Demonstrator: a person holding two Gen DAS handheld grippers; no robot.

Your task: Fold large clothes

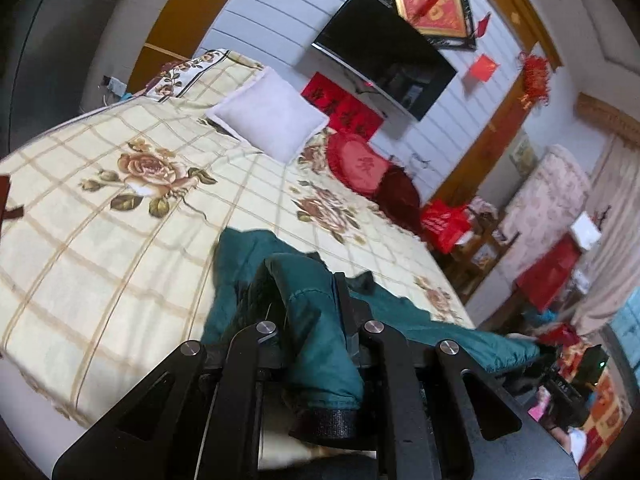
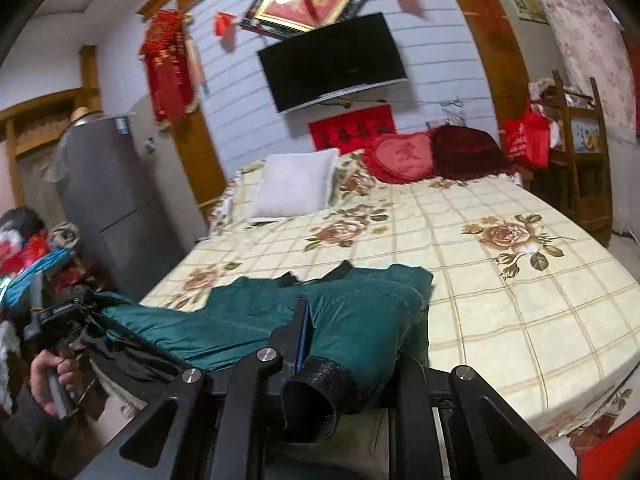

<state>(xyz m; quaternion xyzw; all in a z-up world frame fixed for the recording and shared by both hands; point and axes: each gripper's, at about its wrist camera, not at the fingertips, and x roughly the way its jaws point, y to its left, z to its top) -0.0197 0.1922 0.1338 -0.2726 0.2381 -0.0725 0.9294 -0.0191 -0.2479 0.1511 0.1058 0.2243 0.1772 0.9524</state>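
Here, in the left wrist view, the left gripper (image 1: 310, 300) has its jaws nearly together, clamped on a sleeve of the green jacket (image 1: 320, 336). The sleeve's black ribbed cuff (image 1: 326, 424) hangs toward the camera between the black linkage arms. The rest of the jacket trails away from the fingers to the right, low over the near edge of the bed (image 1: 100, 248) with its cream checked cover and rose prints. Well beyond the fingertips lie a white pillow (image 1: 272, 120) and a red heart cushion (image 1: 358, 164), with a television (image 1: 384, 64) on the wall above them.

In the right wrist view, the right gripper (image 2: 316, 328) is likewise closed tight, pinching the other green sleeve, whose black cuff (image 2: 320, 388) droops open-mouthed just below the fingers. The jacket's body (image 2: 224, 316) stretches off to the left of the tool, across the bed's near corner. At the far left edge, the person's left hand (image 2: 46, 380) grips the handle of the left gripper. Ahead, past the fingertips, the pillow (image 2: 296, 184) and heart cushion (image 2: 400, 156) rest at the head of the bed (image 2: 520, 300).
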